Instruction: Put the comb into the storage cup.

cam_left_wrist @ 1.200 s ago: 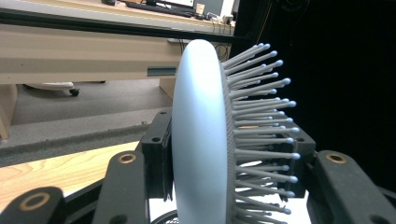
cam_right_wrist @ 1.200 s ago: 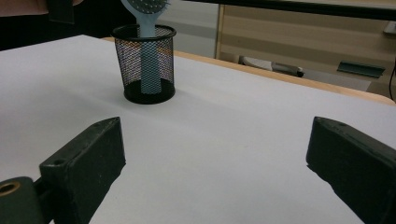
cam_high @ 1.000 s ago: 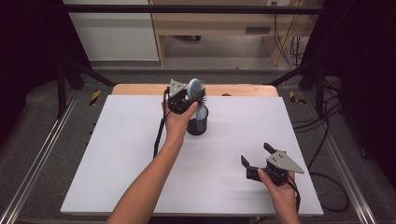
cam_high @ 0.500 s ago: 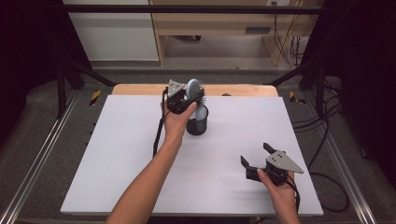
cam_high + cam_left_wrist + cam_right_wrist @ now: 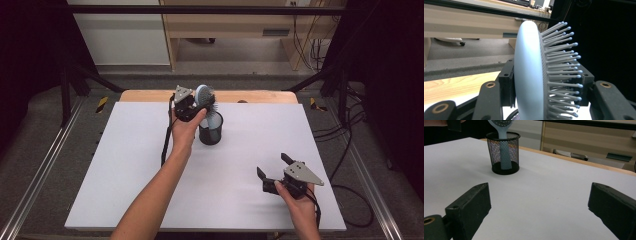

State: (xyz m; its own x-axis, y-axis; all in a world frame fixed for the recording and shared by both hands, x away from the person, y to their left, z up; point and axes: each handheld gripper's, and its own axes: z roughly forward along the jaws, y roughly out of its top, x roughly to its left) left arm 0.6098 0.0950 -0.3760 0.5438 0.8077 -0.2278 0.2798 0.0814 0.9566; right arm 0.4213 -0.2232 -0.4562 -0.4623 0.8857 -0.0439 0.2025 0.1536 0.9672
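A pale blue hairbrush (image 5: 204, 95) stands handle-down in a black mesh cup (image 5: 210, 132) at the back middle of the white board. My left gripper (image 5: 196, 104) is shut on the brush head above the cup. In the left gripper view the brush head (image 5: 529, 75) sits edge-on between the jaws, bristles to the right; the jaws have just been opening slightly with the brush still between them. My right gripper (image 5: 271, 165) rests open at the front right with nothing between its fingers. The right gripper view has the cup (image 5: 503, 152) and brush handle (image 5: 504, 157) ahead of the open gripper (image 5: 539, 202).
The white board (image 5: 125, 175) covers a wooden table whose edge (image 5: 260, 96) shows at the back. Metal rails (image 5: 40, 175) run along the left side. Cables (image 5: 350, 150) lie on the floor at the right. A pale cabinet (image 5: 125, 35) stands beyond the table.
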